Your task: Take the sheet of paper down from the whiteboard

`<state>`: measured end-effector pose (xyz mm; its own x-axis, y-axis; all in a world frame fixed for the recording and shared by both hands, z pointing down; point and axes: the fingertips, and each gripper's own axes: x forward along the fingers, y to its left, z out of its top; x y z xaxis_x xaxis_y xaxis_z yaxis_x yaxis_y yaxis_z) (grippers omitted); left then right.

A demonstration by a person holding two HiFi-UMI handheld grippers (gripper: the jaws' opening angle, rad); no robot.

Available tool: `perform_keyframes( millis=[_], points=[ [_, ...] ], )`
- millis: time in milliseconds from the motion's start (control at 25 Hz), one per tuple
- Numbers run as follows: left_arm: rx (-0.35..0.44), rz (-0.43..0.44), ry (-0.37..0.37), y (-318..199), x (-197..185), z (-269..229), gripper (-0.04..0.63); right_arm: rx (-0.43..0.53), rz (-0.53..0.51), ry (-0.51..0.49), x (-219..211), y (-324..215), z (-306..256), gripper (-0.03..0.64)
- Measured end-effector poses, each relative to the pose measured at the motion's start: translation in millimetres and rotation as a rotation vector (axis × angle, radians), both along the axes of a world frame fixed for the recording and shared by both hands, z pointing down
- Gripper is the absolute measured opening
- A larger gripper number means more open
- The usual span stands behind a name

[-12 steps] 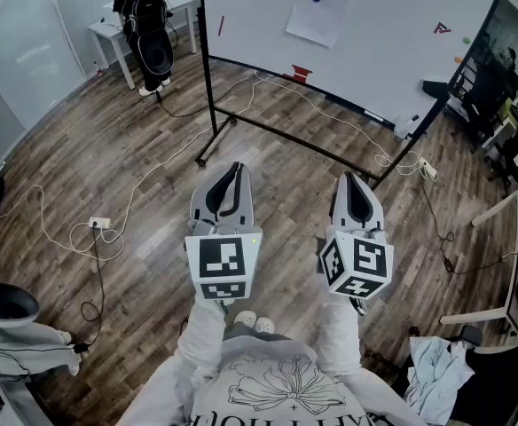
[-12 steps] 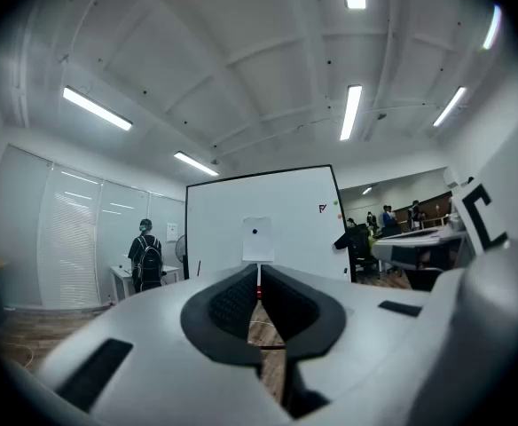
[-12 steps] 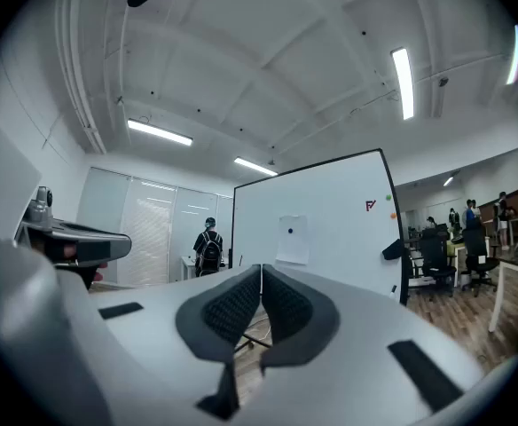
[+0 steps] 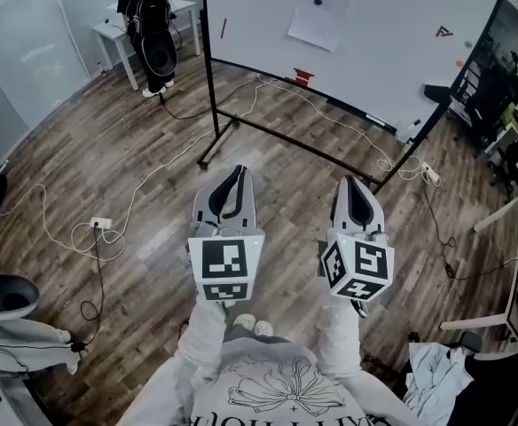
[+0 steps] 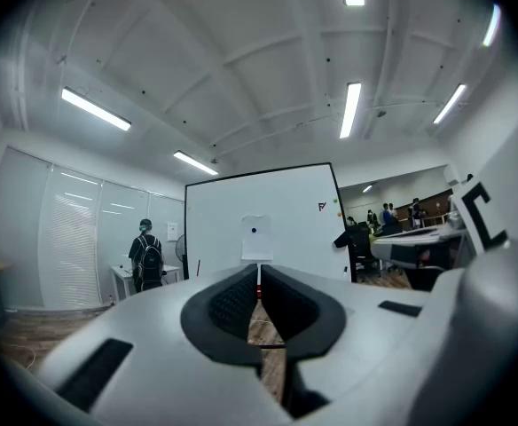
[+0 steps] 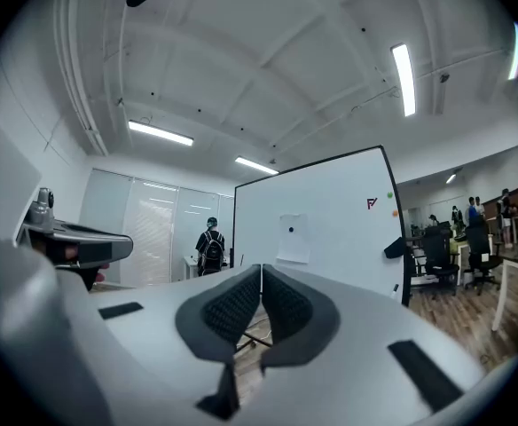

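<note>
One whiteboard (image 4: 392, 43) stands well ahead, with the sheet of paper (image 4: 317, 20) near its top edge under a dark magnet (image 4: 317, 1). Advised: approach squarely and open the jaws before reaching the sheet's lower edge. Left gripper (image 4: 238, 169) and right gripper (image 4: 349, 181) point forward side by side, jaws pressed together, holding nothing.

Bare floor (image 4: 268, 162) (trailing cables (image 4: 131, 204)) before whiteboard (image 4: 383, 34)

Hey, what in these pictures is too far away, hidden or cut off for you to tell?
Sheet of paper, all views: too small to tell whether anything is written on it.
Dark dot on it, head view: too small to tell magnet from pin.
Whiteboard top, head view: cut off by the upper edge.
Red mark on the whiteboard, head view: too small to read.
</note>
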<state>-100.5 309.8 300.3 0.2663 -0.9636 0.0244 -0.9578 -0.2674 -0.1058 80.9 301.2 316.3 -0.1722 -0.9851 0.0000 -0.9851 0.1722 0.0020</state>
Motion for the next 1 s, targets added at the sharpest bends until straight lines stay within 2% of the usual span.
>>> perform_keyframes(
  millis=[360,640,800,1000],
  points=[
    [-0.008,-0.019,-0.017,-1.8,11.2,6.6,0.012,0.002,-0.013,-0.002,14.3,-1.6,6.3,0.008],
    [-0.008,-0.026,-0.016,-24.3,17.2,9.0,0.012,-0.007,-0.020,-0.007,23.2,-22.7,14.0,0.008],
    [-0.011,-0.023,-0.011,-47.3,16.4,12.9,0.012,-0.006,-0.017,-0.007,22.7,-45.1,16.1,0.008],
    [-0.016,-0.009,-0.008,-100.2,16.3,19.8,0.012,-0.004,-0.013,0.010,19.3,-95.4,18.1,0.009]
  ],
)
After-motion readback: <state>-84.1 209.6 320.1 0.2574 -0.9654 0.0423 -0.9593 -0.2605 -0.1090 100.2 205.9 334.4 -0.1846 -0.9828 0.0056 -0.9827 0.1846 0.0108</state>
